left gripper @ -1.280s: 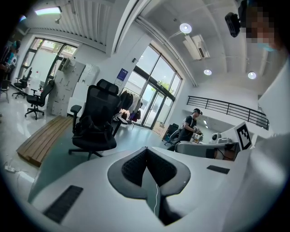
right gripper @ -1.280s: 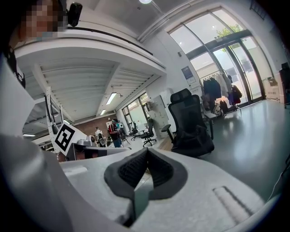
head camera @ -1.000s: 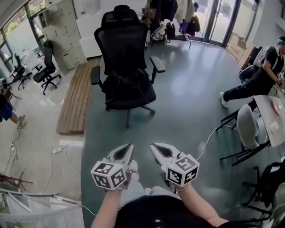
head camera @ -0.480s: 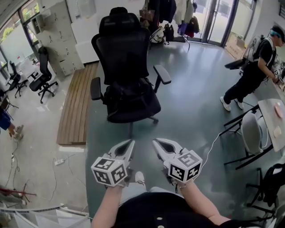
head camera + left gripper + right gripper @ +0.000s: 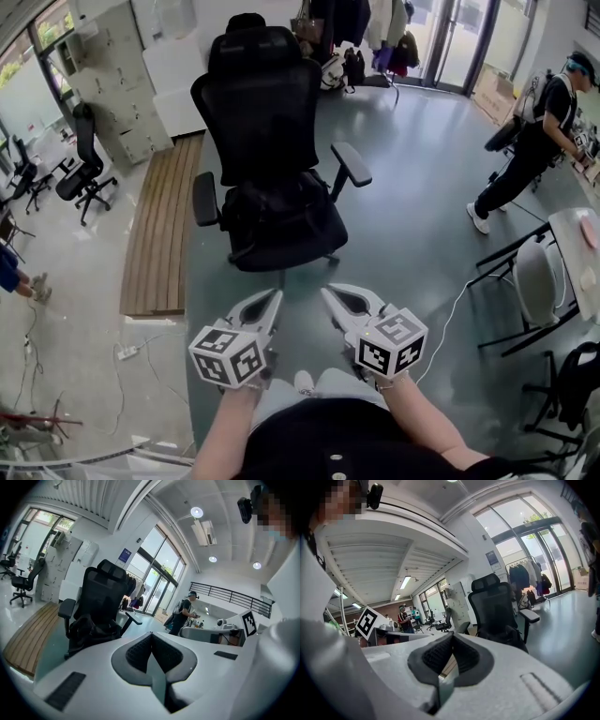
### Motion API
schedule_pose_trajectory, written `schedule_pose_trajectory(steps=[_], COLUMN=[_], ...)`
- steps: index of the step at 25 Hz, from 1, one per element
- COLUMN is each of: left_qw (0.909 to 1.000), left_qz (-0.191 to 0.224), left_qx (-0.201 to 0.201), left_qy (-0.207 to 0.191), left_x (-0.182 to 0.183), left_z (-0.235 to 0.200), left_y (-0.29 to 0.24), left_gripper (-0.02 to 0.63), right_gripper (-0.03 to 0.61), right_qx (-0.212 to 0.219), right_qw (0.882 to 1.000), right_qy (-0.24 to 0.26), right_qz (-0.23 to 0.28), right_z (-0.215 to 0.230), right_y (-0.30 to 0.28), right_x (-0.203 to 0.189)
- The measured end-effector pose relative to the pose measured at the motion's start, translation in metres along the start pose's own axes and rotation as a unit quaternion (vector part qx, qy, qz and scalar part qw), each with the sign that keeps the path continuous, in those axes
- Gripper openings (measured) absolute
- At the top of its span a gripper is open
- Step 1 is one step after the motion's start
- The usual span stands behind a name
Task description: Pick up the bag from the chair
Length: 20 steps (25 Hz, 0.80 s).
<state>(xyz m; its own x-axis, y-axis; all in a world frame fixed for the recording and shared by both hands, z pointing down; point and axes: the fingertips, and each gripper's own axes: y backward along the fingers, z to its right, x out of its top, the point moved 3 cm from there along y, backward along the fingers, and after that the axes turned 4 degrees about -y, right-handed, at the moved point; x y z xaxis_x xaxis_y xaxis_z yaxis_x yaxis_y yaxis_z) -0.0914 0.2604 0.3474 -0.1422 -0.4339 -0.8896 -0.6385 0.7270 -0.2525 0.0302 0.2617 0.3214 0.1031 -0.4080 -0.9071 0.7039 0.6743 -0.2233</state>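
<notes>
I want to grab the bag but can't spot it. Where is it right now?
In the head view, the bag lies on the seat of the nearest chair, between its armrests, just left of the picture's centre.

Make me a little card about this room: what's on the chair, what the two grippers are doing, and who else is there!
chair: black office chair
bag: black bag, lying on the seat
left gripper: shut, empty, short of the chair
right gripper: shut, empty, short of the chair
other person: standing, far right
</notes>
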Motion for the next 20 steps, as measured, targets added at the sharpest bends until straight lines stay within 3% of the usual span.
schedule_pose_trajectory(steps=[20], left_qw=[0.9995], left_qz=[-0.003], left_qx=[0.014], left_qy=[0.028], left_x=[0.012], left_z=[-0.057], left_y=[-0.039], left_gripper=[0.018], right_gripper=[-0.002], right_qx=[-0.015], right_qw=[1.0], right_qy=[-0.012], right_qz=[-0.01], right_z=[0.047], right_y=[-0.056], right_x=[0.015])
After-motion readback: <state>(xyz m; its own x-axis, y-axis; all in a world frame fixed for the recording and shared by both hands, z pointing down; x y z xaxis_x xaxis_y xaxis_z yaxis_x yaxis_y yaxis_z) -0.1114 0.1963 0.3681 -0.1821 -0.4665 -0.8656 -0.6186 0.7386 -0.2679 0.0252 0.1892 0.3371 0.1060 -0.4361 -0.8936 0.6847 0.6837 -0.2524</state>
